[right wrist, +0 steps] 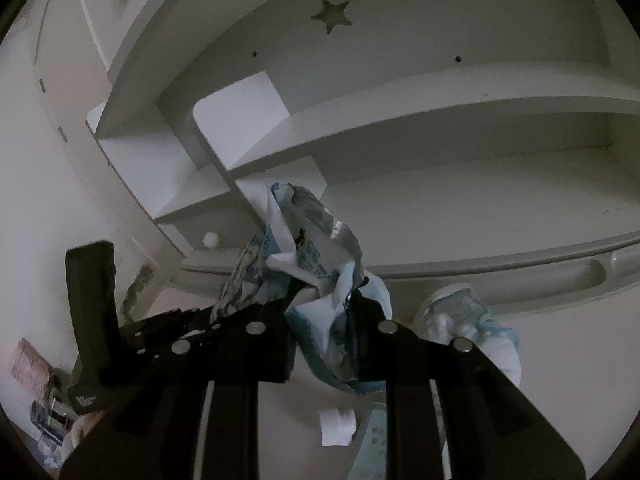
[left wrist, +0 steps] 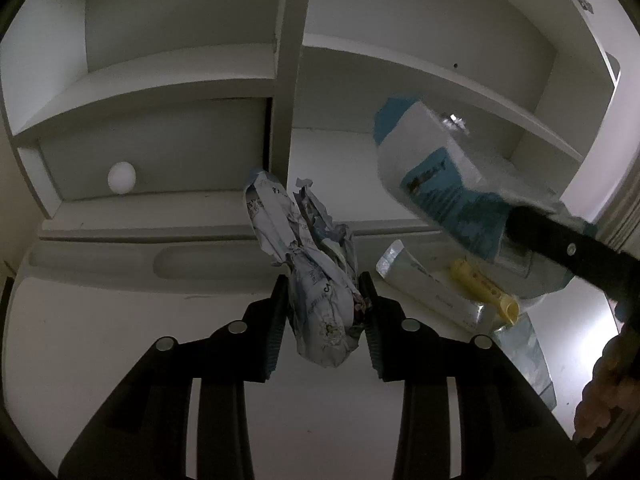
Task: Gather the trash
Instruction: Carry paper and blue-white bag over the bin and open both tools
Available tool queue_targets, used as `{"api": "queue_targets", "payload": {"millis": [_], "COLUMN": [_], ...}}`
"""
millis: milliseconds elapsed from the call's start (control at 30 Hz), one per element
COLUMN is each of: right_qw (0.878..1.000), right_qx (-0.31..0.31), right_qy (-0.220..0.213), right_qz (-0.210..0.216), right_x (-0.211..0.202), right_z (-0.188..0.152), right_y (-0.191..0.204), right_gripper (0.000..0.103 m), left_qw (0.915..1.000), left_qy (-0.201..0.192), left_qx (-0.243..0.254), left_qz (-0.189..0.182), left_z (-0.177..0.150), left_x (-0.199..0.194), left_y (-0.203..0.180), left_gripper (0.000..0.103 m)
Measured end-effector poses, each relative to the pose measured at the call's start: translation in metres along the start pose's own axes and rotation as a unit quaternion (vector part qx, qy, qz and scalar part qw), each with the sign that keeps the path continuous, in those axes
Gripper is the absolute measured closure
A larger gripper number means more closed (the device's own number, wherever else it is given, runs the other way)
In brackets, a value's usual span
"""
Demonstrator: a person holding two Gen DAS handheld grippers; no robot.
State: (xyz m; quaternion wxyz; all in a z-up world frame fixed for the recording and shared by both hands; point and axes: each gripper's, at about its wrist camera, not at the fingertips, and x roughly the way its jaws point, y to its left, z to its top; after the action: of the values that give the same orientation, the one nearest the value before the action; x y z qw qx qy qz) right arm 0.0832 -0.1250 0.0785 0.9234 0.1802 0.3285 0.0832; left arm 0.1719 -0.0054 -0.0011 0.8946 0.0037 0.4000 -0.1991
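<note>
Wrappers (left wrist: 452,296) litter the desk (left wrist: 120,340) beside left gripper (left wrist: 323,304) clenching crumpled paper (left wrist: 316,280), right gripper (right wrist: 320,300) clenching blue-white packaging (right wrist: 316,264).

White printed wrapper (left wrist: 316,280); (blue-and-white) bag (right wrist: 320,276)

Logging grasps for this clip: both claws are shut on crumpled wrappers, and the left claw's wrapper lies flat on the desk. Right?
Not quite. In the left wrist view the left claw holds its crumpled wrapper lifted off the desk, not flat. The right claw is shut on its blue-and-white wrapper.
</note>
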Motion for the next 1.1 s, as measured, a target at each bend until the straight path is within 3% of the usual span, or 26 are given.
{"api": "queue_targets", "payload": {"millis": [567, 933, 1100], "right_qw": [0.998, 0.999, 1.000], "right_qx": [0.007, 0.010, 0.004], "right_qy": [0.052, 0.043, 0.023], "right_qz": [0.022, 0.014, 0.013], "right_x": [0.008, 0.007, -0.051], "right_z": [-0.002, -0.001, -0.007], "right_y": [-0.001, 0.002, 0.000], "right_gripper": [0.083, 0.083, 0.083], "left_qw": [1.0000, 1.0000, 0.9997], "left_qy": [0.009, 0.001, -0.012], "left_qx": [-0.002, 0.002, 0.020], "left_qz": [-0.002, -0.003, -0.010], "left_z": [0.007, 0.007, -0.001], "left_x": [-0.001, -0.002, -0.035], "left_y": [0.001, -0.001, -0.019], "left_gripper": [0.068, 0.068, 0.068]}}
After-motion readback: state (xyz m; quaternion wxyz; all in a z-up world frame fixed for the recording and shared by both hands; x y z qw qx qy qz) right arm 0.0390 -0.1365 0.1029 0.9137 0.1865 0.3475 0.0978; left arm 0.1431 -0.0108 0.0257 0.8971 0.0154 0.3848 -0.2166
